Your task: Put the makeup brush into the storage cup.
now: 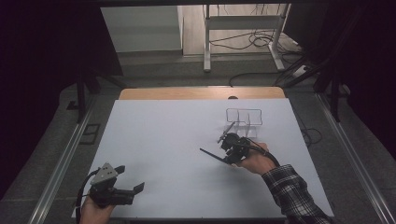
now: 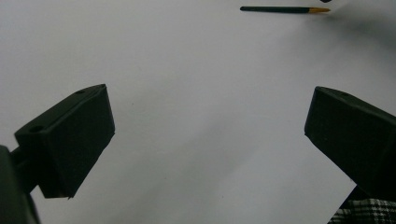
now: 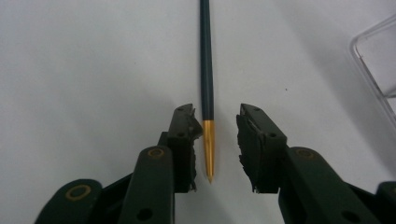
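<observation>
The right claw (image 3: 214, 140) sits low over the white desk (image 1: 163, 140) with its jaws set either side of a dark-handled paintbrush (image 3: 206, 84), which lies flat on the desk near the middle; the gold end of the brush rests in the gap, close to the left pad, and neither pad seems to press on it yet, so the claw is open with the brush between the jaws rather than gripped. Straddling the gold end suggests the aim is to pick the brush up there, leaving the long handle free to swing toward the clear plastic holder (image 1: 243, 116) that stands just beyond the right hand (image 1: 256, 161); that is a guess from the layout. The left claw (image 1: 130, 179) rests near the front-left corner of the desk, jaws spread wide with nothing between them, well apart from the brush, probably parked so as not to crowd the pick.
</observation>
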`<state>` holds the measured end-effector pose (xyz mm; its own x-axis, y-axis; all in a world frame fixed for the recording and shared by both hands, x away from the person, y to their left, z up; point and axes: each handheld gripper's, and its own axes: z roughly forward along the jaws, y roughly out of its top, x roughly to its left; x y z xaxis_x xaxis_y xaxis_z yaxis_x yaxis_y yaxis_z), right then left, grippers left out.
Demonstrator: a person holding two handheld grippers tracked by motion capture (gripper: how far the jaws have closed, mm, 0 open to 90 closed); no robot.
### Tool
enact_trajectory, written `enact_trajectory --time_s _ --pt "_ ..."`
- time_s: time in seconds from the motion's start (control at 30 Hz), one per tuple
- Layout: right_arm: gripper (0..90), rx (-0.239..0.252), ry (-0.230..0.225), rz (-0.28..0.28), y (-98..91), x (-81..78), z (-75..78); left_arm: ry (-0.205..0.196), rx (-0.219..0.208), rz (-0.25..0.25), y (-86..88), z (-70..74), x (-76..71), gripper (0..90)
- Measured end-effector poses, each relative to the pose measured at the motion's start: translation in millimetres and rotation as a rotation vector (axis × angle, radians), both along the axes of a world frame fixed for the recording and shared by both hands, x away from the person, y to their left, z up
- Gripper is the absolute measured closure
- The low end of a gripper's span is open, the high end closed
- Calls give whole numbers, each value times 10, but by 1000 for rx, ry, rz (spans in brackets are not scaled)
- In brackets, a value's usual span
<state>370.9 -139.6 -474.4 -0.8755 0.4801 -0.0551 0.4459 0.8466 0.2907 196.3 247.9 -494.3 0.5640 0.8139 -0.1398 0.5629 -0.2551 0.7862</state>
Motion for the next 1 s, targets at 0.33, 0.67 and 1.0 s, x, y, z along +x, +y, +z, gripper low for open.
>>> enact_trajectory --time_s 0.33,0.67,1.0 --pt "749 -49 31 28 142 77 -50 1 5 -5 0 1 -1 20" --pt "782 -82 62 28 164 131 -150 3 6 -5 -2 -2 1 20" --pt "825 -91 82 28 152 141 -202 5 12 -7 -6 -2 2 20"
